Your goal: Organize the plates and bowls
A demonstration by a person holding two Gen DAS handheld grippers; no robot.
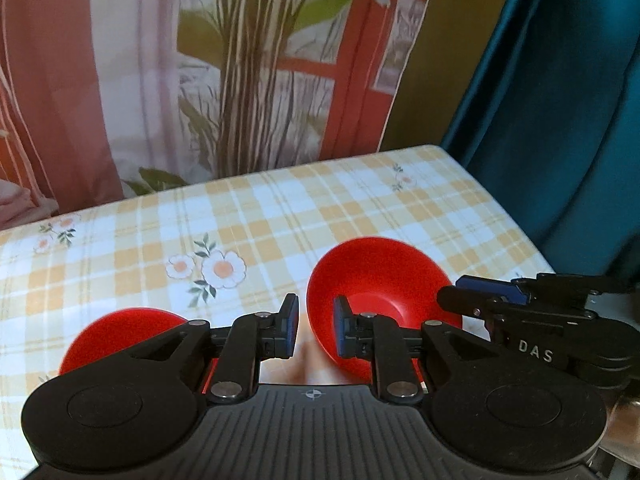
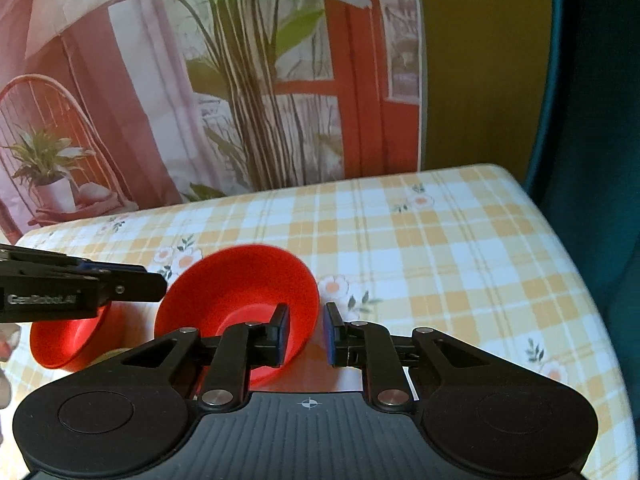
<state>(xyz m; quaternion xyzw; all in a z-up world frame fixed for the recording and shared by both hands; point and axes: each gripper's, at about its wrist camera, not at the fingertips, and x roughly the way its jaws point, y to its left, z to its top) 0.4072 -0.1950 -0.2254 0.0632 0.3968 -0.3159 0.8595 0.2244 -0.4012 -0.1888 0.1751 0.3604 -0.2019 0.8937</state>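
A red bowl (image 1: 380, 276) (image 2: 244, 280) sits tipped toward me on the checked tablecloth. My left gripper (image 1: 316, 330) straddles its left rim, one finger inside the bowl and one outside, with cloth showing between the outer pad and the rim. On the opposite rim my right gripper (image 2: 306, 334) stands the same way, a narrow gap beside its outer pad. Neither pair of pads presses on the bowl. A second red bowl (image 1: 120, 336) (image 2: 68, 344) lies to the left, partly hidden by the left gripper.
The table (image 1: 280, 208) ends at a rounded right corner (image 2: 540, 208), with teal fabric (image 1: 560, 120) beyond it. A printed backdrop with plants (image 1: 248, 80) hangs behind the far edge. Something shiny (image 1: 628, 412) shows at the lower right of the left wrist view.
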